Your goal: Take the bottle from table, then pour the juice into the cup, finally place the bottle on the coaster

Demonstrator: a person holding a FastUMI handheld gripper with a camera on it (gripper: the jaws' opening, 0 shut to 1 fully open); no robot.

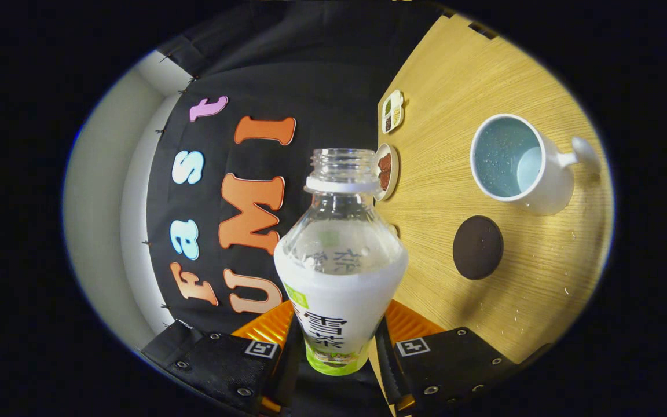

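Gripper view: claw (333, 353) clenched on uncapped bottle (339, 260) at labelled lower body, bottom centre; light, thin-walled, likely slippery; grip gently.

Dark printed characters on the bottle (339, 278) label, none legible.

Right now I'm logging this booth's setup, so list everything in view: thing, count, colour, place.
bottle: one, clear with white label, uncapped, held between the fingers
cup: one, white outside, pale blue inside, on the table beyond the coaster
coaster: one, dark brown, round, on the table between bottle and cup
small round dish: one, white with brown contents, just behind the bottle's neck
divided dish: one, white, farther along the table edge
table: one, light wood
gripper: one, shut on the bottle's lower body
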